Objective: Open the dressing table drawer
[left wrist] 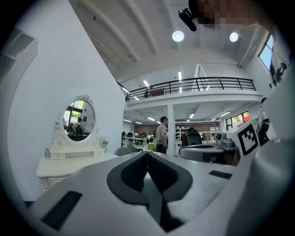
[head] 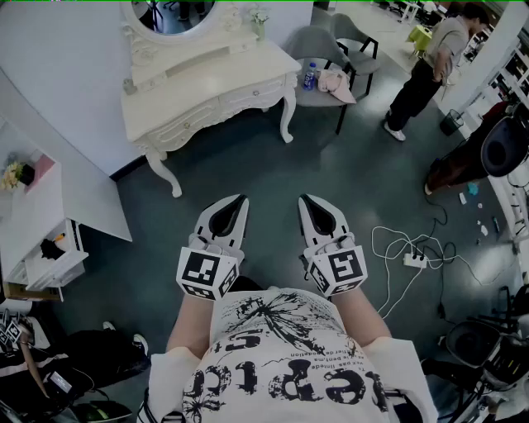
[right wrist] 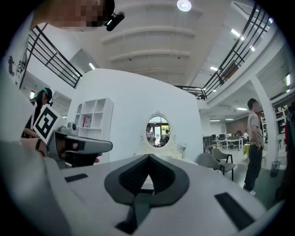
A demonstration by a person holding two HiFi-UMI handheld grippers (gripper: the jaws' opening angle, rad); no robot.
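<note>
L gripper [head: 241, 198] & R gripper [head: 304, 199] both pinched together, empty, far from dressing table [head: 216, 78].

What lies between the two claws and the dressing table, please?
Only bare floor lies between the left claw, the right claw and the dressing table; the head view shows it.

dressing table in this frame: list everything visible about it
The dressing table is cream-white, apparently painted carved wood, upright on curved legs, back to the white wall. An ornate oval mirror rises from a low shelf unit on its top, a small flower vase beside it. The front drawers look shut. A grey chair stands at its end; contact unclear.
</note>
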